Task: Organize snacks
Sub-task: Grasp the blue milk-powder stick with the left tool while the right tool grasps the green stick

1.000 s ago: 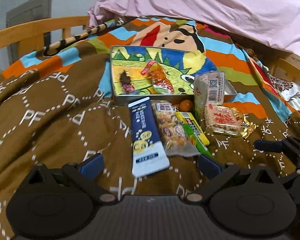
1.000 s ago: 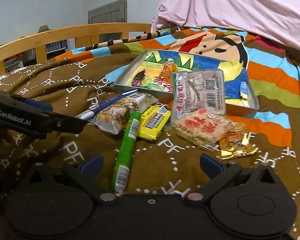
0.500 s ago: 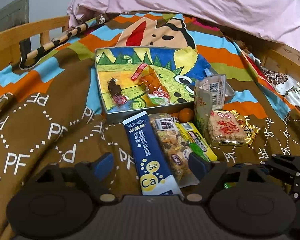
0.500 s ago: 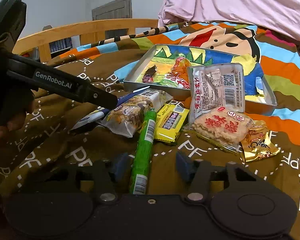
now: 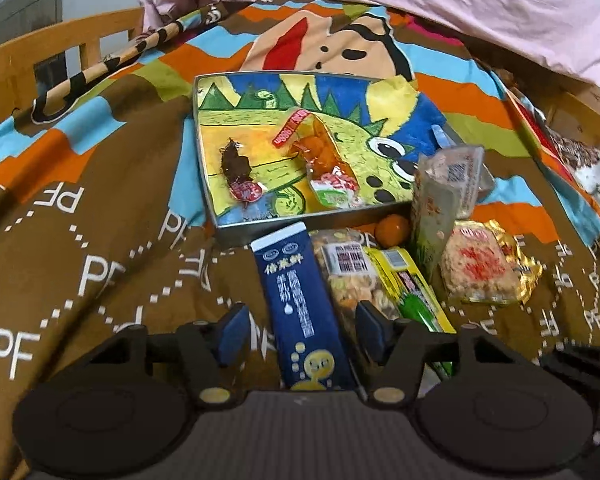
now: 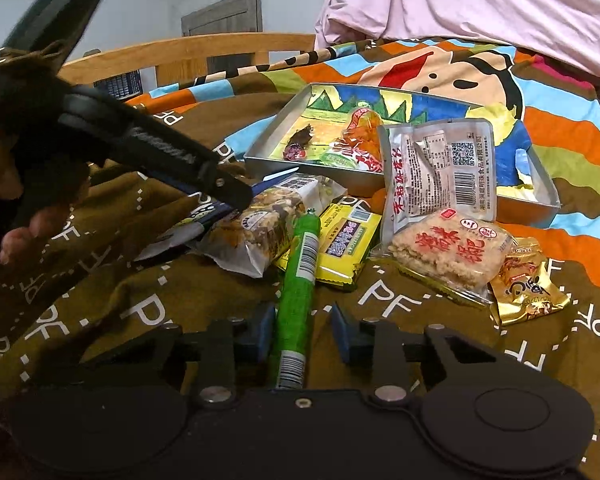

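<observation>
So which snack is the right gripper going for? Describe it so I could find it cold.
Start at the metal tray on the brown blanket; a pile of packets lies in front of it. At the pile's near edge, a thin green stick snack points toward the camera, lying between the closing right gripper fingers. It is the only long green tube.

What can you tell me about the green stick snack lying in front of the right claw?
The green stick snack is a long, thin tube in glossy green wrapping with white barcode labels and a crimped far tip. It lies flat on the brown blanket, pointing away from the camera. Its far end overlaps the yellow packet; its near end sits between the closing pads of the right claw, a gap still showing on the right side.
</observation>
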The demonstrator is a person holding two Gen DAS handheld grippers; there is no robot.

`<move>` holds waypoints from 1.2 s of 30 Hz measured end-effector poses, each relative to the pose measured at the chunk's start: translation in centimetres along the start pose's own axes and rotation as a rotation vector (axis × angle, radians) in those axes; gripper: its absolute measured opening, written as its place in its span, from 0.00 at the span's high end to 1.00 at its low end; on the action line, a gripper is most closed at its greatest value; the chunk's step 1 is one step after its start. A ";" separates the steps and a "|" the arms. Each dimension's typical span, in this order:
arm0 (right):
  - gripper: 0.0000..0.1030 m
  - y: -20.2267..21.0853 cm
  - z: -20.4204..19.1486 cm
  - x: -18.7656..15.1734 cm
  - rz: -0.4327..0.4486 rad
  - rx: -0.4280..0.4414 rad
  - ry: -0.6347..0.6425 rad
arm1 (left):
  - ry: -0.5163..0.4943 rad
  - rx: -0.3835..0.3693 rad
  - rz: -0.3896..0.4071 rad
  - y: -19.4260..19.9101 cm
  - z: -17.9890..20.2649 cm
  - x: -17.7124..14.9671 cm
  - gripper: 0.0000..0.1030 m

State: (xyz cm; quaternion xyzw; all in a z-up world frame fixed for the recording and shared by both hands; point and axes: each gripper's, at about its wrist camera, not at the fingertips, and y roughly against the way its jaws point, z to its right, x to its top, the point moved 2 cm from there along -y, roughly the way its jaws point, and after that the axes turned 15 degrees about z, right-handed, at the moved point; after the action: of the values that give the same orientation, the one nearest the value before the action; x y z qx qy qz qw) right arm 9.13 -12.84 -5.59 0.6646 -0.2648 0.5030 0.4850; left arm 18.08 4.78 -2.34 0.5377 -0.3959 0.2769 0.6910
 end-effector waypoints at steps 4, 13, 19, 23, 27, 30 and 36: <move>0.71 0.0 0.1 0.0 0.001 -0.003 -0.002 | 0.071 -0.010 -0.020 -1.2 -0.8 0.4 0.38; 0.77 0.2 0.1 0.0 -0.004 -0.010 0.001 | 0.207 -0.027 -0.075 -0.5 -2.8 -0.6 0.52; 0.77 0.1 0.0 -0.1 -0.009 -0.021 0.016 | 0.111 0.001 -0.124 -1.1 -1.8 -1.1 0.55; 0.73 -0.5 -0.1 -0.1 -0.027 -0.014 0.031 | 0.035 0.024 -0.159 -2.1 -0.6 -1.0 0.49; 0.72 -0.9 -0.1 -0.2 -0.037 -0.013 0.041 | -0.014 0.060 -0.147 -1.8 0.2 -1.4 0.54; 0.74 -0.8 -0.2 -0.2 -0.040 -0.011 0.043 | -0.030 0.076 -0.135 -1.2 0.6 -1.4 0.62; 0.78 -0.4 -0.2 0.0 -0.043 -0.011 0.040 | 0.009 0.099 -0.139 0.6 1.2 -1.7 0.65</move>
State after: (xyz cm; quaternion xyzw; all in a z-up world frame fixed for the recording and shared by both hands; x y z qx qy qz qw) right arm 9.37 -12.56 -5.76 0.6571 -0.2435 0.5042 0.5046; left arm 16.37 3.87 -3.30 0.5960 -0.3401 0.2500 0.6831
